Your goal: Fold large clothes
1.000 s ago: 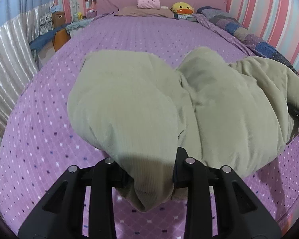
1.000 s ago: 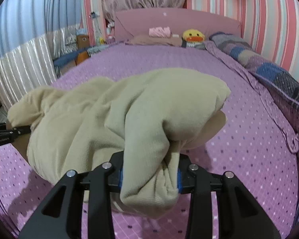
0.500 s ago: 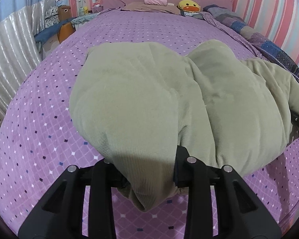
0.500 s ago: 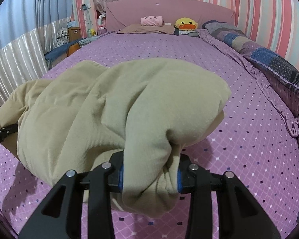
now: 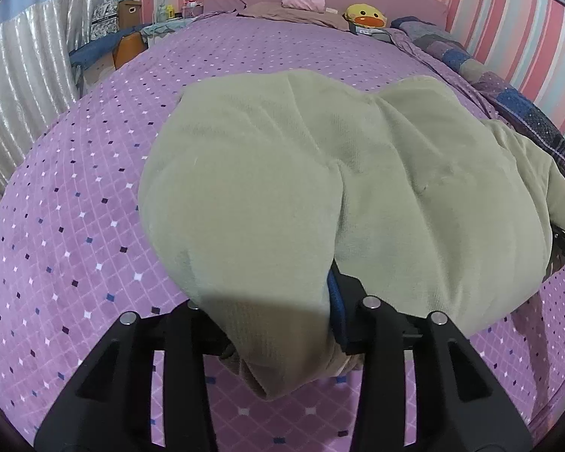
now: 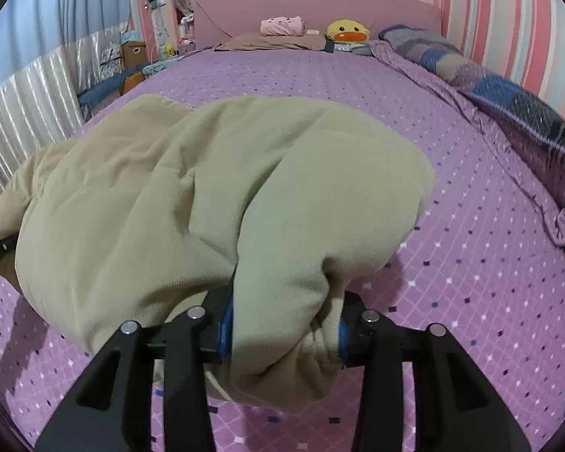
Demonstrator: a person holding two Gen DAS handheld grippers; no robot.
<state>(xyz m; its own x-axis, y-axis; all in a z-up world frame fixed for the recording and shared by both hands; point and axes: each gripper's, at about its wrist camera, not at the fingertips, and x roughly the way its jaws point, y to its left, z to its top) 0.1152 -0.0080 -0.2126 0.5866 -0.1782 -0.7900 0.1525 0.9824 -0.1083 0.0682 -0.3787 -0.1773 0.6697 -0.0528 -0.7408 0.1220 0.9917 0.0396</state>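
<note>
A bed (image 5: 75,203) covered in a purple sheet with a small diamond print fills both wrist views, its pink headboard (image 6: 320,3) at the far end. Along the bed's right side lies a bunched patchwork blanket (image 6: 508,90) in blue, grey and purple.

The pale beige garment (image 5: 320,173) spreads in a thick, rumpled mass across the near half of the bed, between the two grippers. Its far part rests on the sheet; its near edge is gathered up into both tools. From the right wrist view the same garment (image 6: 192,196) runs off leftward toward the other tool, whose dark tip shows at the left margin.

The left gripper (image 5: 271,320) pinches a hanging fold of the garment: its fingers (image 5: 337,309) press against the cloth from either side, and the fold droops below them. The right gripper (image 6: 282,333) likewise clamps a thick wad of the garment between its blue-padded fingers (image 6: 226,324), the cloth bulging out under the grip.

At the head of the bed, a brown pillow (image 6: 275,41) carries a folded pink cloth (image 6: 282,25); just beside it sits a yellow duck plush (image 6: 348,32). Left of the bed stand striped curtains (image 5: 26,86) and a cardboard box (image 5: 129,9).
</note>
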